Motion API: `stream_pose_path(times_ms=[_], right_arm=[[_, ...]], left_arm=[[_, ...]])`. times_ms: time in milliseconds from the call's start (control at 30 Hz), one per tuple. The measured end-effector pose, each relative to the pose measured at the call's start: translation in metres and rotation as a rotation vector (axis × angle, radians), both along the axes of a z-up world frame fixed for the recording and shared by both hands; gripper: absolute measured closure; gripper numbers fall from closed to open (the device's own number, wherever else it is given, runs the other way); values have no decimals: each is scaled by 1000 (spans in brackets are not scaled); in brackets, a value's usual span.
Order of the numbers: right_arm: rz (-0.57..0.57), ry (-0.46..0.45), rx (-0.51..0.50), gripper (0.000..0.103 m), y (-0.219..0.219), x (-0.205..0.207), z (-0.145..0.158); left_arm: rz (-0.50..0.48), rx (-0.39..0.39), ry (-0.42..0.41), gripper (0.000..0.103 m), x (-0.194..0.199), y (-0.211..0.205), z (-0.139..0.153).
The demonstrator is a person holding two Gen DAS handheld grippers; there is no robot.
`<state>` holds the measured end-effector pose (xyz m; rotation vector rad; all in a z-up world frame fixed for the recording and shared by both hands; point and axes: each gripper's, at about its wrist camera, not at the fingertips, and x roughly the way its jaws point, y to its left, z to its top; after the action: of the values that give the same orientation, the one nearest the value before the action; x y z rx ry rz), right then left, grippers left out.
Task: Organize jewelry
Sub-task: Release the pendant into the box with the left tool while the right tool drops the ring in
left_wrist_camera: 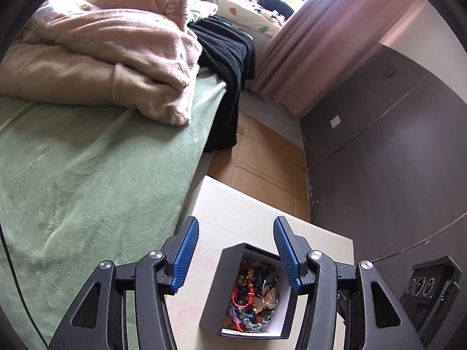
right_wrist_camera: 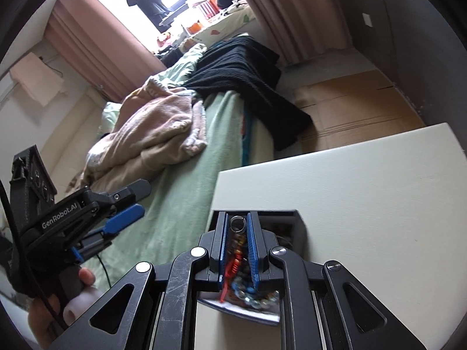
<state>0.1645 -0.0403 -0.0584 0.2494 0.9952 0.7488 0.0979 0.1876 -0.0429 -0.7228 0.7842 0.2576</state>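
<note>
**Two grippers over one jewelry box**

One bed covered in a pale green plush blanket is filling the left of the scene, carrying one crumpled pink fleece blanket and one black knitted garment that is hanging over its edge. One flat cream-white tabletop is sitting beside the bed. One dark grey open cardboard jewelry box is resting on it, holding a tangled heap of colourful beaded jewelry (individual pieces cannot be counted). The left gripper is hovering above the box with its two blue-padded fingers spread wide, holding nothing. The right gripper is reaching into the box, its fingers drawn narrow around a beaded strand with a silver metal ring at its end.
</note>
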Motion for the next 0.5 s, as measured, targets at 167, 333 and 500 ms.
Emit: stream_pose_path(times_ms=[167,333,500], right_arm=[[-27,34,-12,63,-4,5,-9],[-98,59,-25,58,-30,7,-10],[-177,95,-53,58,-60,3,-12]], left_arm=[[-1,-7,7,48,0,0,-1],[-28,4,1,48,0,-16,2],[-74,43,10,48,1,-41,6]])
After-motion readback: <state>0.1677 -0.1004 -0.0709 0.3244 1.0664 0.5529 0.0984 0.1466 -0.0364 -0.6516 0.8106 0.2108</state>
